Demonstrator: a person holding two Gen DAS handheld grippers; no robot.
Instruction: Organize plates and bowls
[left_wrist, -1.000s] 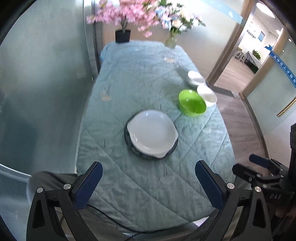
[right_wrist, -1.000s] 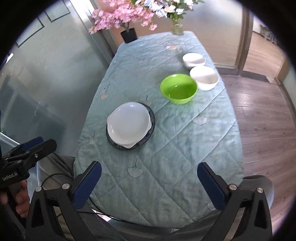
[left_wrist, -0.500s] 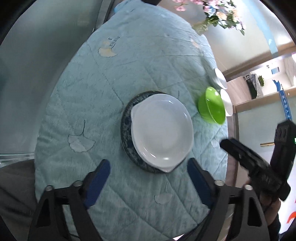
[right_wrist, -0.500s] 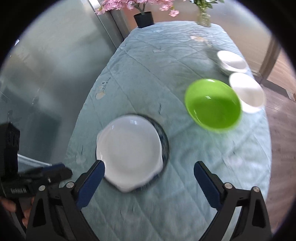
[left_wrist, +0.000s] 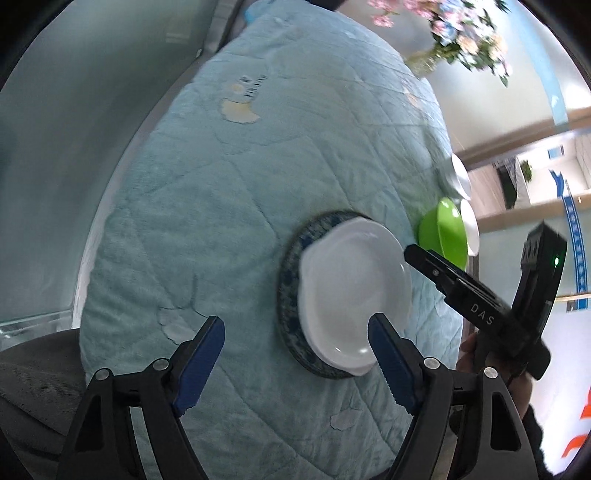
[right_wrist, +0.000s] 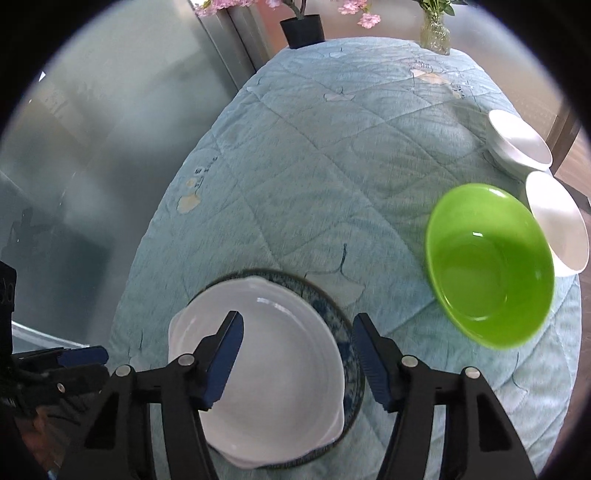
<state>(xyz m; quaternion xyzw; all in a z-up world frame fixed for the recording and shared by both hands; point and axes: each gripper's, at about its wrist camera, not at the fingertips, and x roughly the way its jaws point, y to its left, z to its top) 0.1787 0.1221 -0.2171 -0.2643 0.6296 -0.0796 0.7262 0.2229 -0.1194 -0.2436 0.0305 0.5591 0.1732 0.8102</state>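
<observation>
A white dish sits on a dark blue patterned plate near the table's front. A green bowl stands to its right, with two white bowls beyond it. My left gripper is open, low over the cloth at the dish's near-left edge. My right gripper is open above the white dish's right rim, and it shows in the left wrist view at that rim.
The table wears a quilted teal cloth. A black flower pot and a glass vase stand at the far end. A frosted glass wall runs along the left; wooden floor lies to the right.
Both grippers have moved forward and down toward the stacked white dish and blue plate. The right gripper now hovers over the dish's rim. The dishes have not moved.
</observation>
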